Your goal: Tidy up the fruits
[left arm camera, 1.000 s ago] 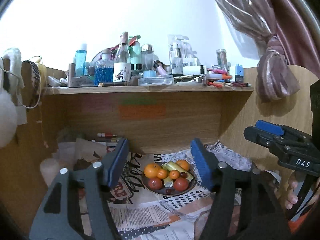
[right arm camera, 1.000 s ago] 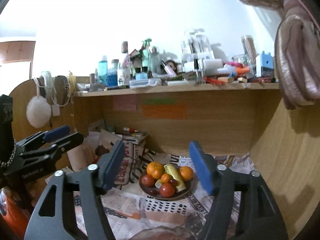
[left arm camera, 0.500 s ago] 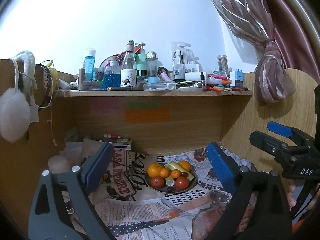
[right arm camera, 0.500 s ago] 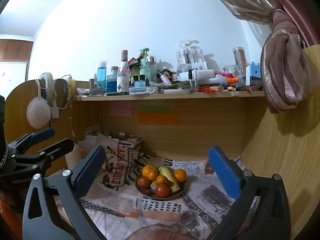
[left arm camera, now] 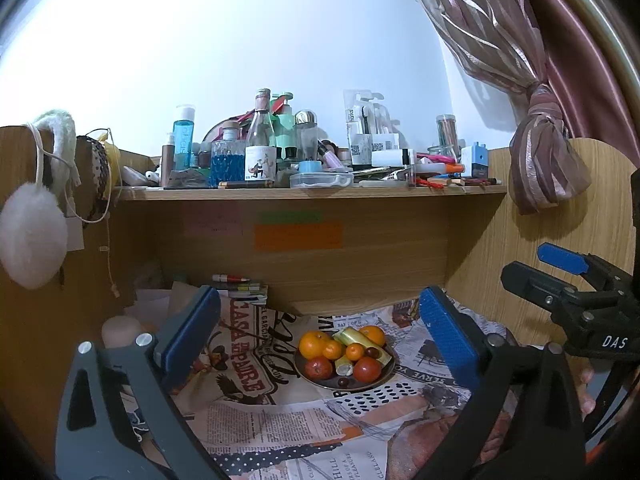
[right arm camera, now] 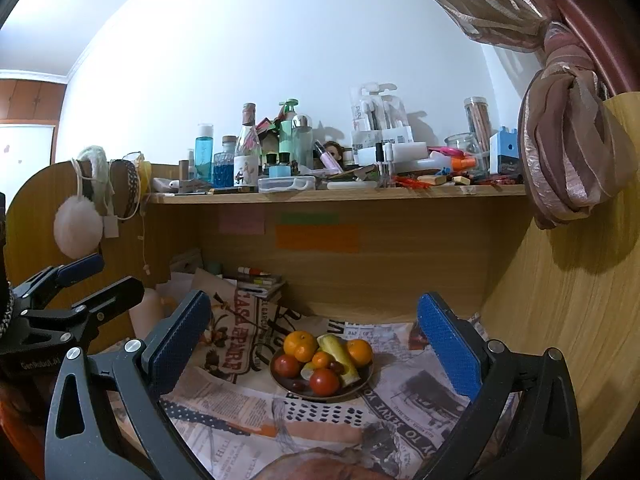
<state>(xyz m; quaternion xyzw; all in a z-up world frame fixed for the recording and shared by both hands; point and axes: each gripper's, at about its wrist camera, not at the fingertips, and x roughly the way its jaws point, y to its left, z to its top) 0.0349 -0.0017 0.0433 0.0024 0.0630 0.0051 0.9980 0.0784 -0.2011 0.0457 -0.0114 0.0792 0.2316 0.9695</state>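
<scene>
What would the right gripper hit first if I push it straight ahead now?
Probably the fruit on the plate: the open right gripper frames it dead ahead, nearest the red fruit. The way there looks free, though depth is unclear.

Orange mandarins (right arm camera: 300, 345), red tomatoes (right arm camera: 324, 381) and pale green stalks (right arm camera: 340, 354) fill a dark plate (right arm camera: 362, 380) on printed newspaper (right arm camera: 320, 416) (black dots, peach bands). Orange sticky note (right arm camera: 317, 238), striped mauve curtain (right arm camera: 568, 160).
</scene>
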